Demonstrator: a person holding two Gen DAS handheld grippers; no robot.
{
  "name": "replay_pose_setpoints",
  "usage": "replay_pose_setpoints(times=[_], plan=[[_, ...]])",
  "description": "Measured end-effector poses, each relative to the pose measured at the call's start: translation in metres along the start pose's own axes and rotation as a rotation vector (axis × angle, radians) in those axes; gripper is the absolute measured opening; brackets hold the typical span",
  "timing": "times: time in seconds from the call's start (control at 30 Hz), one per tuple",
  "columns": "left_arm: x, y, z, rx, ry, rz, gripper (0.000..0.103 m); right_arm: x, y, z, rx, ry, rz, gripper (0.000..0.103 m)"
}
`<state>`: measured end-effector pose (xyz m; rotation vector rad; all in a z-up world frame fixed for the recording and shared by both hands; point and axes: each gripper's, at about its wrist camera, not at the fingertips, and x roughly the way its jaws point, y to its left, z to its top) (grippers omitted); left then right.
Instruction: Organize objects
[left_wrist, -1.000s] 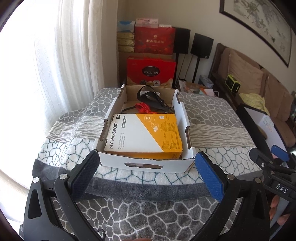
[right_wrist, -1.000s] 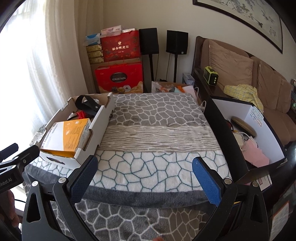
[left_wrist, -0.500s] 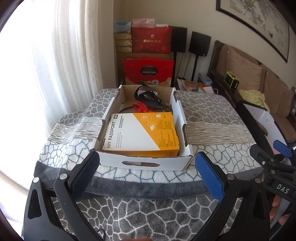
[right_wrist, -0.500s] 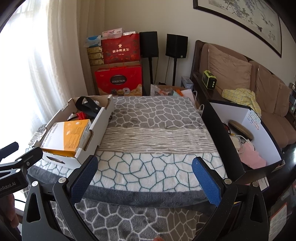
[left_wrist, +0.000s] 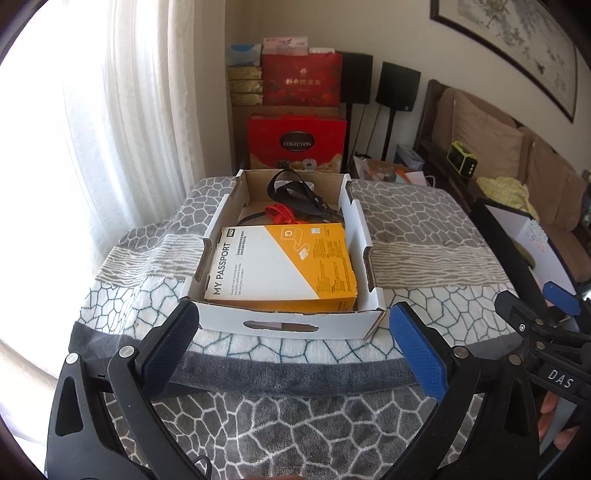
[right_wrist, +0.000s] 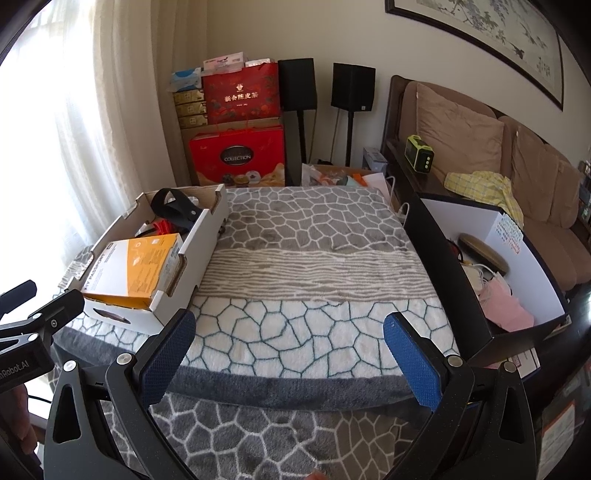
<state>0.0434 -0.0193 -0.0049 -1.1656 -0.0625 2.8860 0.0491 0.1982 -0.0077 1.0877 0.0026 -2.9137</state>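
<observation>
A white cardboard tray (left_wrist: 295, 326) sits on the patterned blanket (left_wrist: 424, 236). In it lie a white and orange "My Passport" box (left_wrist: 280, 262), a red cable (left_wrist: 282, 214) and a black strap (left_wrist: 291, 194). My left gripper (left_wrist: 291, 341) is open and empty, just in front of the tray's near wall. My right gripper (right_wrist: 286, 349) is open and empty over the blanket (right_wrist: 314, 266), to the right of the tray (right_wrist: 192, 258). The box (right_wrist: 136, 267) shows there too. Each gripper shows at the edge of the other's view.
A black box with white inside (right_wrist: 517, 295) stands right of the blanket and holds pink cloth and cables. Red gift boxes (left_wrist: 297, 142) and speakers (left_wrist: 397, 86) stand behind. A brown sofa (right_wrist: 498, 147) is at far right, curtains (left_wrist: 129, 110) at left.
Both grippers have drawn back and risen slightly, so the tray looks a little farther away. Nothing was grasped or moved.
</observation>
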Motion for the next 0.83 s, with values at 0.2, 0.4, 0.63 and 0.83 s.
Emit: replay_pose_setpoints(times=[0.2,0.4,0.63,0.83], plan=[[0.0006,-0.0002,0.0001,0.003,0.005,0.001,0.103,-0.0001,0.0003,-0.0001,0.001,0.001,-0.001,0.102],[0.0010,-0.0004,0.0001,0.002,0.005,0.001,0.103,-0.0006,0.0011,-0.0001,0.001,0.002,0.000,0.102],[0.0025,0.0004,-0.0005,0.000,0.005,0.001,0.103,-0.0005,0.0013,0.0000,0.001,0.003,0.001,0.102],[0.0042,-0.0003,-0.0008,0.008,0.012,0.004,0.103,-0.0007,0.0014,0.0003,0.002,0.002,0.002,0.102]])
